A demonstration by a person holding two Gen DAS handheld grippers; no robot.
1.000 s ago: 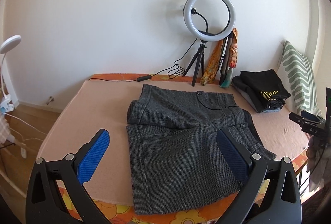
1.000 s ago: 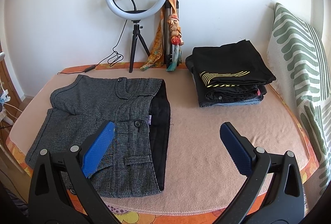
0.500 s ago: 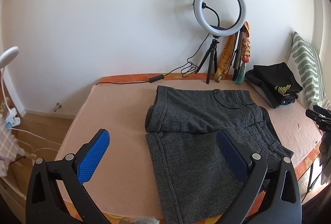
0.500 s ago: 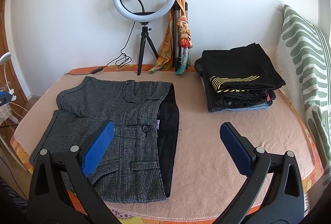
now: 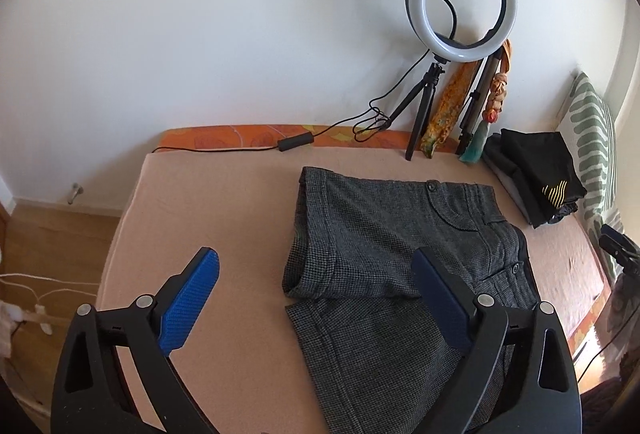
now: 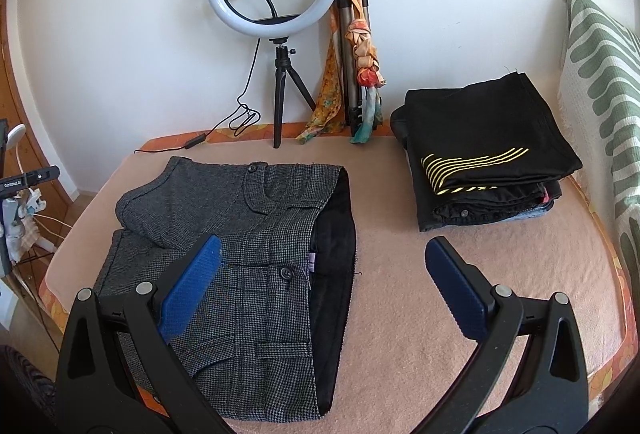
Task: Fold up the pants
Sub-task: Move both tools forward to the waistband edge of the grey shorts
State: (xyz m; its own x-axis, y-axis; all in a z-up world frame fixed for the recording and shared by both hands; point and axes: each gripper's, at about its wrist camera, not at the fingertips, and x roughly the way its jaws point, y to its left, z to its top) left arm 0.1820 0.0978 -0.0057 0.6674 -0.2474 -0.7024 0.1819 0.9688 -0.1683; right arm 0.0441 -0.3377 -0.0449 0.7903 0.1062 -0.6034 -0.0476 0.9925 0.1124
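Note:
Grey houndstooth short pants (image 5: pixel 384 246) lie flat on the peach-covered table (image 5: pixel 208 218), one leg end rolled up at the left, waistband with dark lining at the right. They also show in the right wrist view (image 6: pixel 248 234). My left gripper (image 5: pixel 316 274) is open and empty, held above the pants' left leg ends. My right gripper (image 6: pixel 324 262) is open and empty, held above the waistband side.
A stack of folded dark clothes (image 6: pixel 480 161) sits at the back right. A ring light on a tripod (image 6: pixel 276 13) with its cable, a second tripod and scarves (image 6: pixel 356 73) stand against the wall. A striped cushion (image 6: pixel 600 81) lines the right edge.
My left gripper has moved left and turned, so the pants now sit further right in its view. My right gripper has drifted slightly left and lower. Both stay open and empty.

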